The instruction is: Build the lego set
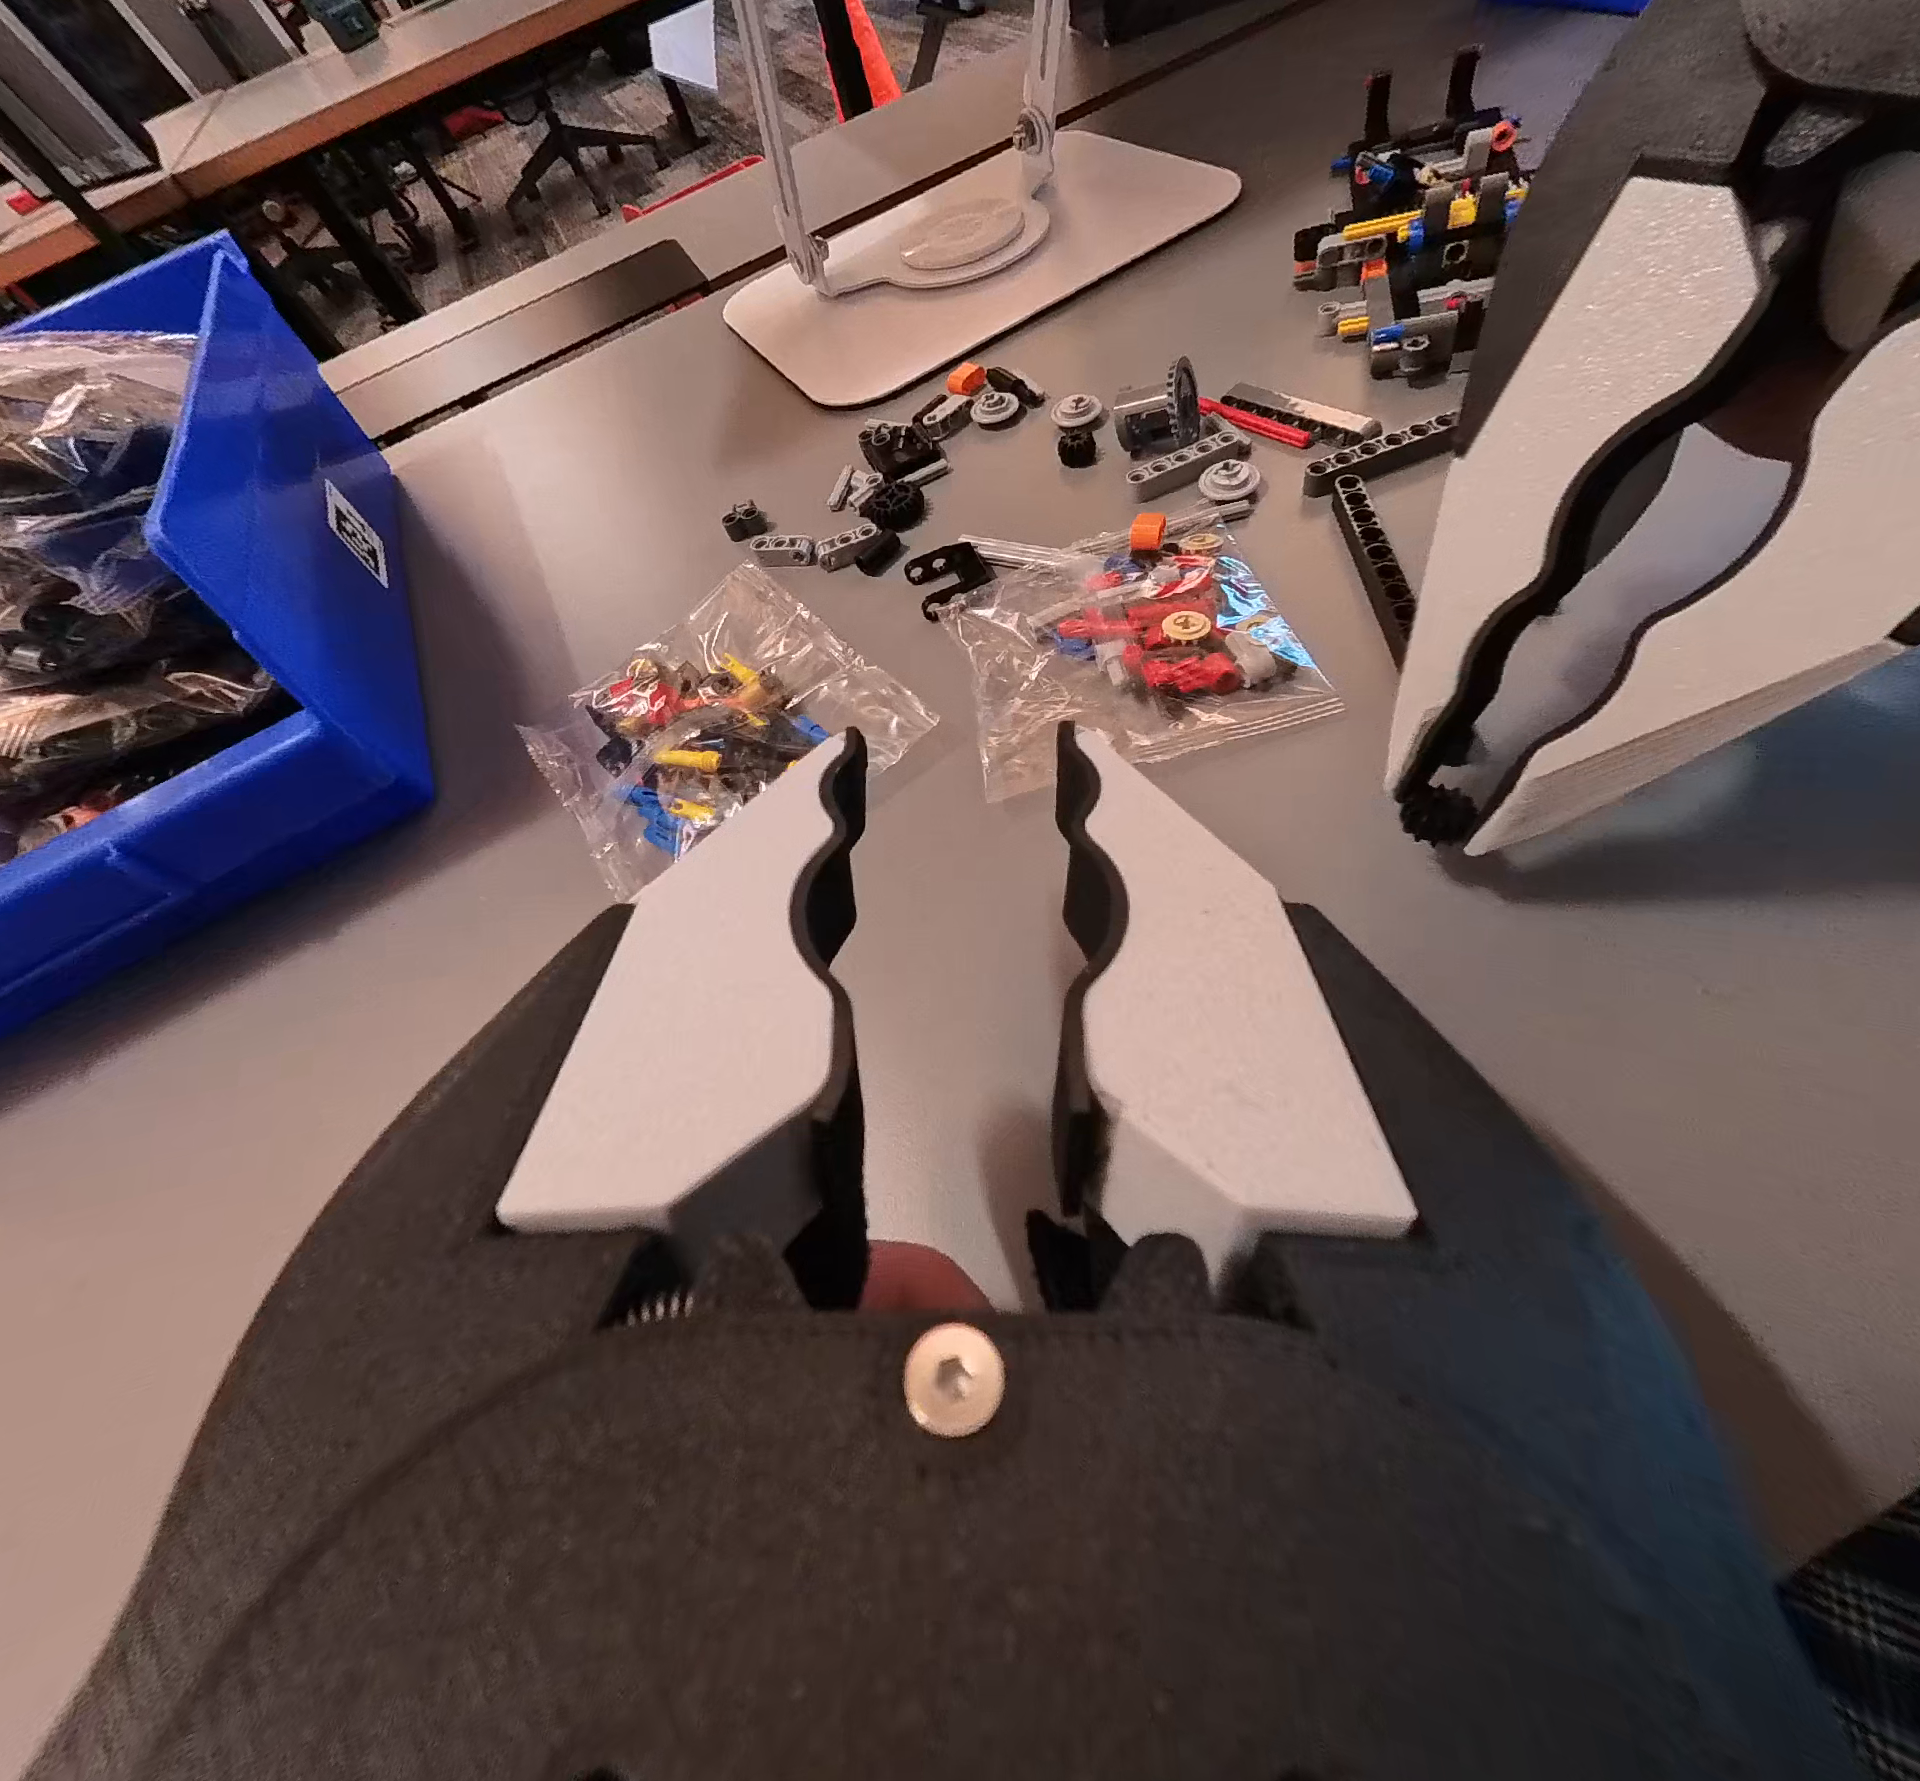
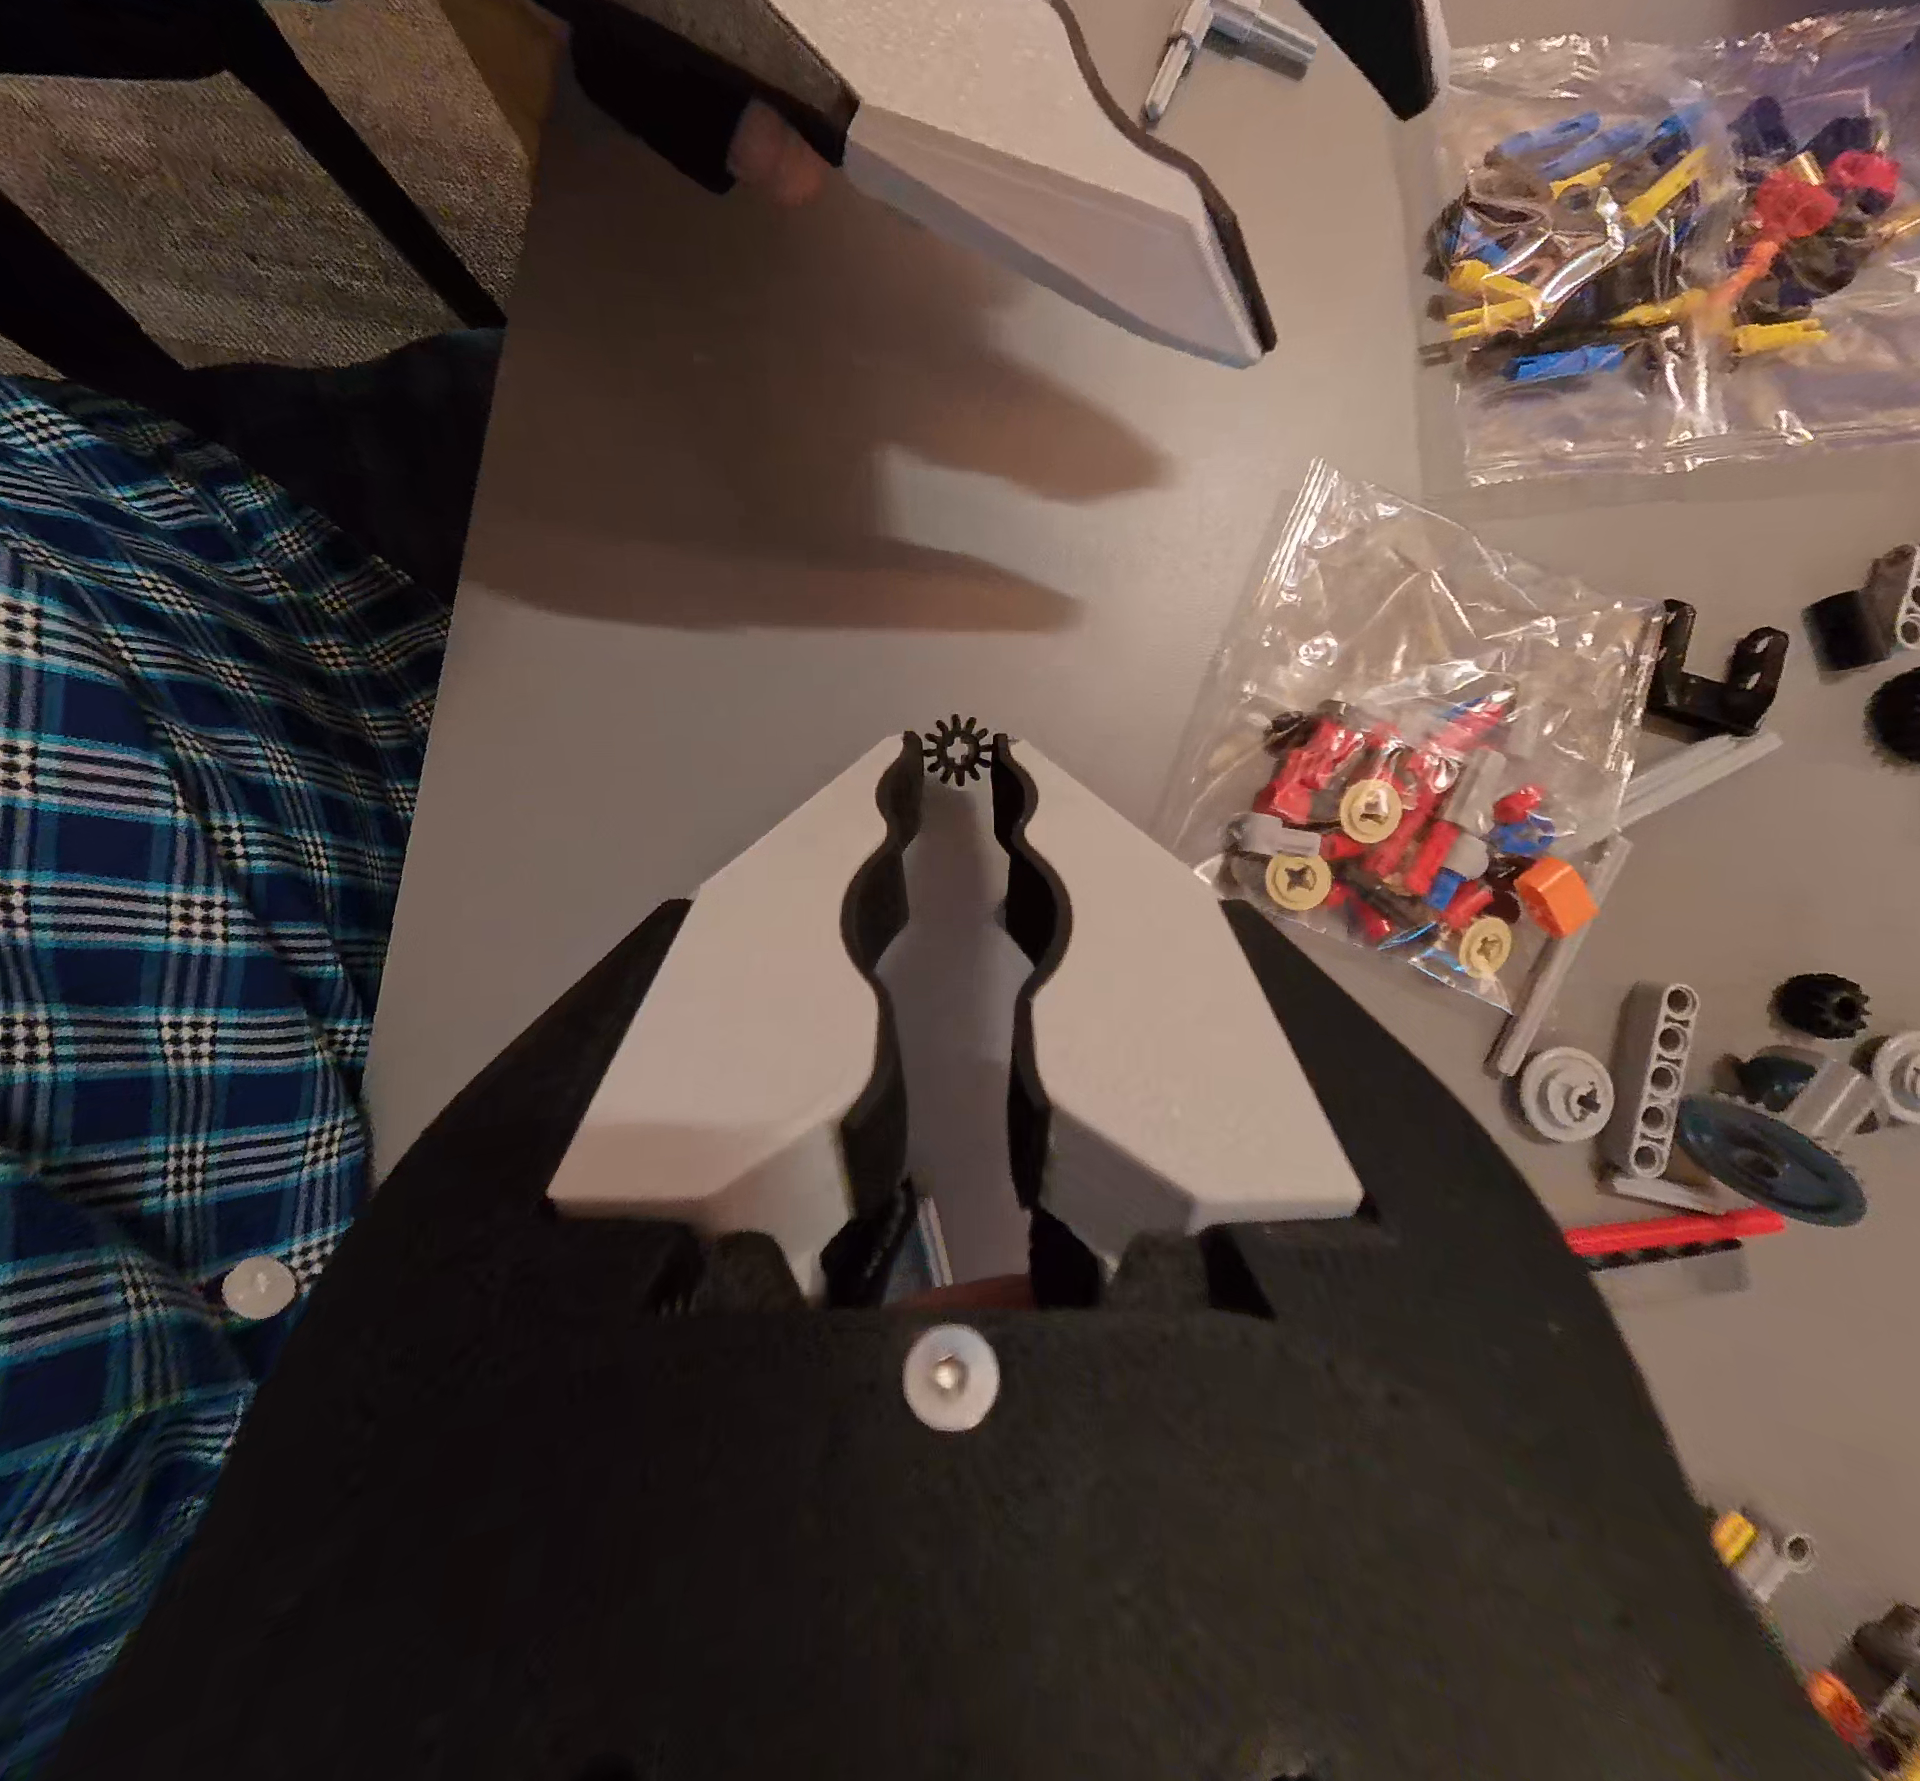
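— Right, left wrist view first: what have you got?

— Left gripper (image 1: 961,755) hangs over the grey table (image 1: 312,1160), fingers spread wide with nothing between them. Just beyond its tips lie two clear bags: one of yellow, blue and black pins (image 1: 717,713), one of mostly red parts (image 1: 1143,640).

— And the build itself?

— The partly built model (image 1: 1403,245) sits far back on the right, behind a scatter of loose grey and black pieces (image 1: 1039,453). A blue bin (image 1: 291,588) stuffed with more bags stands at the left edge, and a white stand base (image 1: 987,256) is behind the loose parts.

— The other tool?

— Coming in from the right, the right gripper (image 1: 1439,812) points down, tips pinched on a small black gear (image 1: 1434,812) just above the tabletop.

— Now the right wrist view.

— Same grip, closer: the right gripper (image 2: 956,749) is clamped on that black gear (image 2: 954,749), held at the very fingertips. The left gripper (image 2: 1330,214) shows up top, spread apart, a small grey connector (image 2: 1226,32) lying on the table between its fingers. Both bags sit to the right, the red-parts bag (image 2: 1403,796) nearer. A plaid sleeve (image 2: 156,796) fills the left side.
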Demonstrator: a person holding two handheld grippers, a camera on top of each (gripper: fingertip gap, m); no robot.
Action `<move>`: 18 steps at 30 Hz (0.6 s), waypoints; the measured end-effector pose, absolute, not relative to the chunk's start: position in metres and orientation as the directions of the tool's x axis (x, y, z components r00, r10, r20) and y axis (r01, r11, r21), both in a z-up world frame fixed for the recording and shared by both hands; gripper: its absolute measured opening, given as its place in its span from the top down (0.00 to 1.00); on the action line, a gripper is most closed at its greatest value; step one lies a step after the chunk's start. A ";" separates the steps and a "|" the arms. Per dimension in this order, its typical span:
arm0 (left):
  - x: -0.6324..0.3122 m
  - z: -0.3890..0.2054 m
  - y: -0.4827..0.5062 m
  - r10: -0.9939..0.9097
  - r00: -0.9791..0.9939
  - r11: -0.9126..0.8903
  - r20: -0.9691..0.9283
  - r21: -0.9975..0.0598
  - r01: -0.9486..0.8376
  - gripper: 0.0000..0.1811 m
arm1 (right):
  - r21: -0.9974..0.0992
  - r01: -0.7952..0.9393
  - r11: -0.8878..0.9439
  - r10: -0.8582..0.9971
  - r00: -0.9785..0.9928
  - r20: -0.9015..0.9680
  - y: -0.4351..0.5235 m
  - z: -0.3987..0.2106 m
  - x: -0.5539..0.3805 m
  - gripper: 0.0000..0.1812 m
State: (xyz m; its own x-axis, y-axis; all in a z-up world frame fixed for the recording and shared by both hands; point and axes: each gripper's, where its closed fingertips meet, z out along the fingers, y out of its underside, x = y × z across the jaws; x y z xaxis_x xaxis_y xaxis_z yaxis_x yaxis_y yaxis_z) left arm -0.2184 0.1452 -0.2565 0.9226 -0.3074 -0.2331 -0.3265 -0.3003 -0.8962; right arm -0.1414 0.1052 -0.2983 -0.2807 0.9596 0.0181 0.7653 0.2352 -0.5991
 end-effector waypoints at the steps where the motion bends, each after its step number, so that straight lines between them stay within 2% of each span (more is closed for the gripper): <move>1: -0.219 -0.256 0.145 -0.306 0.923 -0.299 -0.233 -0.897 -0.326 0.81 | -0.600 0.765 0.234 0.960 -0.281 0.015 0.105 -0.299 -0.141 0.94; 18: -0.242 -0.241 0.145 -0.209 0.947 -0.271 -0.244 -0.916 -0.296 0.82 | -0.574 0.770 0.279 0.946 -0.323 0.027 0.092 -0.311 -0.156 0.94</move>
